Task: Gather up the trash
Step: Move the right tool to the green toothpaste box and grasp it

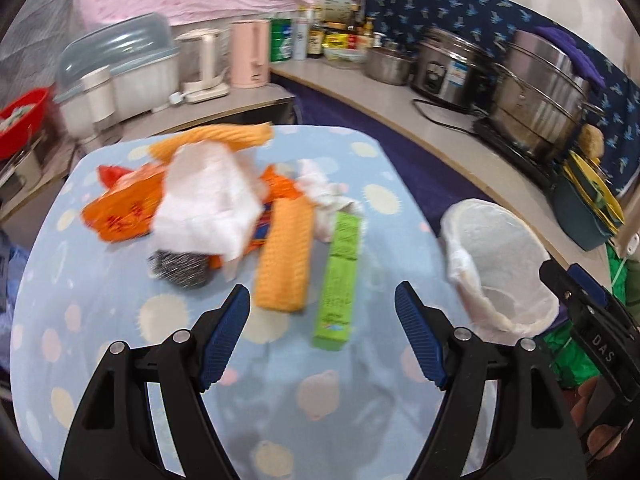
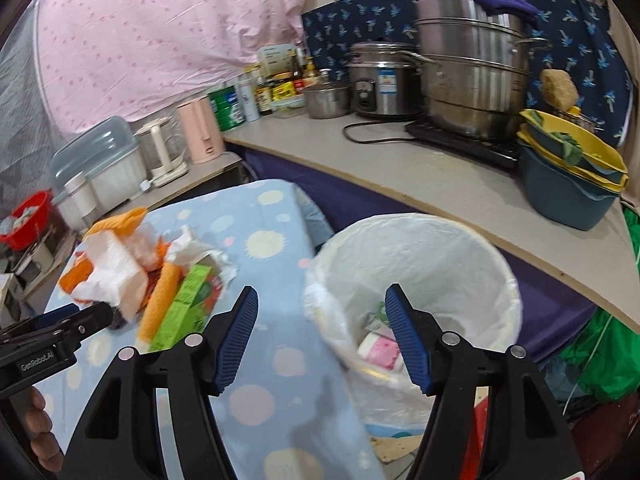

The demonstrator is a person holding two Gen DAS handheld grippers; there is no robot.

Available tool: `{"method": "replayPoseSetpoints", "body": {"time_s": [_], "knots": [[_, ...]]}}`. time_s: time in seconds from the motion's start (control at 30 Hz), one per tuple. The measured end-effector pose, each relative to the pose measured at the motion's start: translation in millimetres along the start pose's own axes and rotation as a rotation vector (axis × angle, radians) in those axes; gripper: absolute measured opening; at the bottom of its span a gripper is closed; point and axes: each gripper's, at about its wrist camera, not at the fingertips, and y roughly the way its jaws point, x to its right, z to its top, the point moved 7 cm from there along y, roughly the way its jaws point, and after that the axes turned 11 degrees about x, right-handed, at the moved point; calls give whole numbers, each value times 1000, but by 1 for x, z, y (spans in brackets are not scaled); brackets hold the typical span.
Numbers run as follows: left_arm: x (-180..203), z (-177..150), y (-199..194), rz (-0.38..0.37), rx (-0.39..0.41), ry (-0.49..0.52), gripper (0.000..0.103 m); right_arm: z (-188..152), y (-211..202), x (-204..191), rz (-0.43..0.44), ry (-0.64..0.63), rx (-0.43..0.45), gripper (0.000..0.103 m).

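Observation:
A pile of trash lies on the blue spotted tablecloth (image 1: 120, 320): crumpled white paper (image 1: 208, 204), an orange wrapper (image 1: 120, 212), a steel scourer (image 1: 180, 266), an orange cloth strip (image 1: 286, 260) and a long green box (image 1: 338, 280). My left gripper (image 1: 322, 292) hovers open over the near end of the pile, with nothing between its jaws. A bin with a white liner (image 2: 420, 248) stands at the table's right edge. My right gripper (image 2: 322, 292) is open and empty above the bin's near rim. A pink-and-white packet (image 2: 380, 350) lies inside the bin.
A curved counter (image 2: 400, 168) runs behind, carrying a tall steel steamer (image 2: 476, 76), a rice cooker (image 2: 380, 84), bottles, a pink kettle (image 2: 200, 128) and stacked basins (image 2: 572, 176). A green bag (image 2: 600, 360) lies on the floor to the right of the bin.

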Motion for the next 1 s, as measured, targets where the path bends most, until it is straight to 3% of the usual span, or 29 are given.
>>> {"method": "replayPoseSetpoints", "body": {"time_s": [0.3, 0.5, 1.0], "knots": [[-78, -22, -7, 121, -26, -83, 72, -31, 21, -74, 99, -35, -72, 67], [-106, -30, -8, 160, -33, -103, 74, -51, 39, -114, 130, -57, -118, 67], [-136, -40, 0, 190, -50, -116, 76, -84, 92, -143, 97, -33, -209, 67]]}}
